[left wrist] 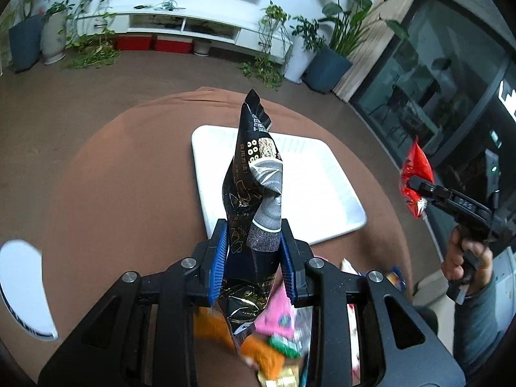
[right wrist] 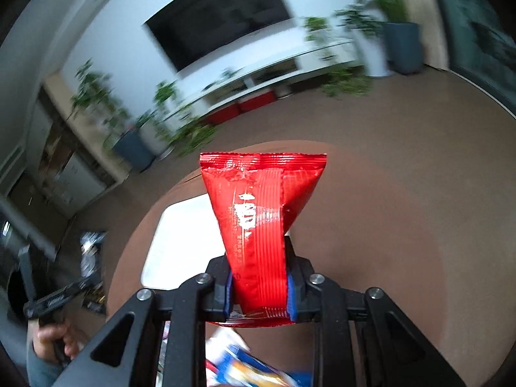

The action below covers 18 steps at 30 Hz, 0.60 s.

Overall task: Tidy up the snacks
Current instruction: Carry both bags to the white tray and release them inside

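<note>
Left gripper (left wrist: 253, 258) clamped on black snack packet (left wrist: 250, 200), which stands up from the jaws; loose snacks (left wrist: 274, 338) blurred just below them. Right gripper (right wrist: 259, 287) pinches red snack packet (right wrist: 261, 213), likewise upright. White tray (left wrist: 322, 193) sits beyond both on the brown table (left wrist: 129, 193).

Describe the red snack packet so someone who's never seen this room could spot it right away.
Start at the round brown table with the white tray on it. Above the table's edge, beside the tray, the right claw is shut on the red packet. It is plain glossy red with crimped ends, unlike the black and gold packet in the left claw.
</note>
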Each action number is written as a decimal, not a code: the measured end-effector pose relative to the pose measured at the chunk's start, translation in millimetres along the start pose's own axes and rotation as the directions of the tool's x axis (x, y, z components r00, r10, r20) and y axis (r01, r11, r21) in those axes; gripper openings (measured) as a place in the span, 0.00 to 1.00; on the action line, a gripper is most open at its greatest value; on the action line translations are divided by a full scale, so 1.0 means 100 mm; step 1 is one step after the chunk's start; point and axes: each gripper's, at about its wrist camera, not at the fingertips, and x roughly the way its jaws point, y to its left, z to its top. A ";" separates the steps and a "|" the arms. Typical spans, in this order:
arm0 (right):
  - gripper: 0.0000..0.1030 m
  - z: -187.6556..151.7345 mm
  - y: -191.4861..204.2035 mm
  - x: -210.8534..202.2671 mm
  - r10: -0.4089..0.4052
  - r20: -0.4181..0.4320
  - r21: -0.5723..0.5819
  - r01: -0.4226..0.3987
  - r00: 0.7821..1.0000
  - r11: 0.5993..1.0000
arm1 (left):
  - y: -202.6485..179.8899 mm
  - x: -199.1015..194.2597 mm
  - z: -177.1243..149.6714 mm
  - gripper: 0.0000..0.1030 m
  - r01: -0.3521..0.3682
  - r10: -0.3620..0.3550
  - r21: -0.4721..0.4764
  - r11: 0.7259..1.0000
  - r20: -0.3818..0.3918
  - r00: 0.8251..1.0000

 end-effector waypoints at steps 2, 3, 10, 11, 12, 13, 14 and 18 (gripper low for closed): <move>0.25 0.06 0.17 0.25 0.025 -0.047 -0.037 -0.026 0.999 0.999 | -0.03 0.20 0.11 0.27 -0.002 0.002 0.012 1.000 -0.034 0.999; 0.25 0.08 0.23 0.37 0.026 -0.068 -0.053 -0.030 0.997 0.998 | -0.07 0.32 0.13 0.27 -0.006 0.007 0.015 1.000 -0.052 0.999; 0.25 0.14 0.38 1.11 -0.059 -0.186 -0.116 0.038 0.981 0.993 | -0.11 0.93 0.13 0.27 -0.040 0.041 0.005 0.999 -0.129 0.991; 0.25 0.16 0.35 1.16 -0.068 -0.192 -0.116 0.046 0.979 0.992 | -0.12 0.98 0.13 0.27 -0.046 0.046 0.005 0.999 -0.134 0.990; 0.25 0.15 0.33 1.20 -0.077 -0.197 -0.119 0.054 0.977 0.991 | -0.14 1.03 0.11 0.27 -0.051 0.051 0.005 0.999 -0.138 0.989; 0.25 0.15 0.31 1.26 -0.090 -0.203 -0.120 0.067 0.975 0.990 | -0.17 1.07 0.10 0.27 -0.051 0.051 0.004 0.999 -0.142 0.989; 0.25 0.16 0.28 1.28 -0.097 -0.205 -0.119 0.074 0.974 0.990 | -0.17 1.09 0.12 0.27 -0.050 0.050 0.003 0.999 -0.142 0.989; 0.25 0.14 0.18 1.39 -0.134 -0.224 -0.122 0.108 0.965 0.987 | -0.21 1.22 0.06 0.27 -0.069 0.070 0.012 0.998 -0.155 0.985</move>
